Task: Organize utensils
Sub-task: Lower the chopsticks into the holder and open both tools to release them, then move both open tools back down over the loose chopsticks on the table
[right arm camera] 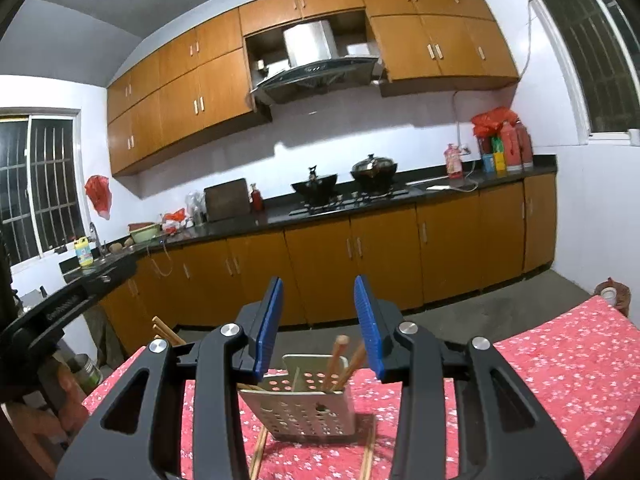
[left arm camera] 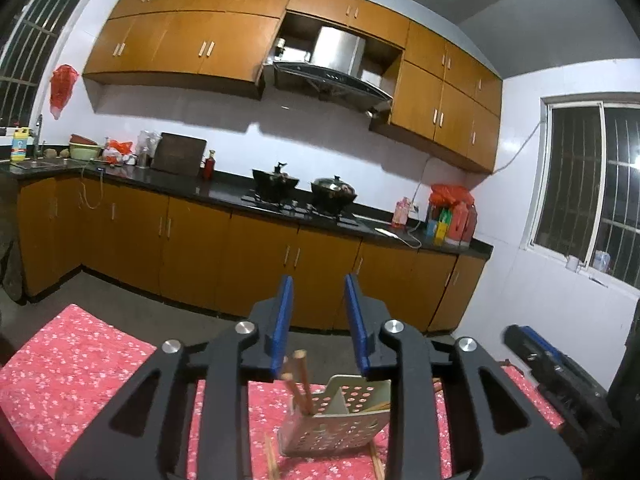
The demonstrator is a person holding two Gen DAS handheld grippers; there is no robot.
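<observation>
A perforated metal utensil holder [left arm camera: 340, 420] [right arm camera: 308, 404] stands on the table with the red flowered cloth [left arm camera: 80, 380] [right arm camera: 560, 380]. Wooden chopsticks [left arm camera: 300, 380] [right arm camera: 340, 364] stand in it. More chopsticks lie on the cloth beside it [left arm camera: 272, 460] [right arm camera: 258, 456]. My left gripper [left arm camera: 319, 292] is open and empty, above and behind the holder. My right gripper [right arm camera: 318, 292] is open and empty, above and behind the holder too. The left gripper's body [right arm camera: 60, 312] shows at the left of the right wrist view, with chopstick ends [right arm camera: 164, 330] beside it.
A kitchen counter [left arm camera: 224, 190] with woks, bottles and a sink runs along the far wall, over orange cabinets. The right gripper's body [left arm camera: 560, 368] shows at the right of the left wrist view. A jar [right arm camera: 86, 372] stands off the table's left edge.
</observation>
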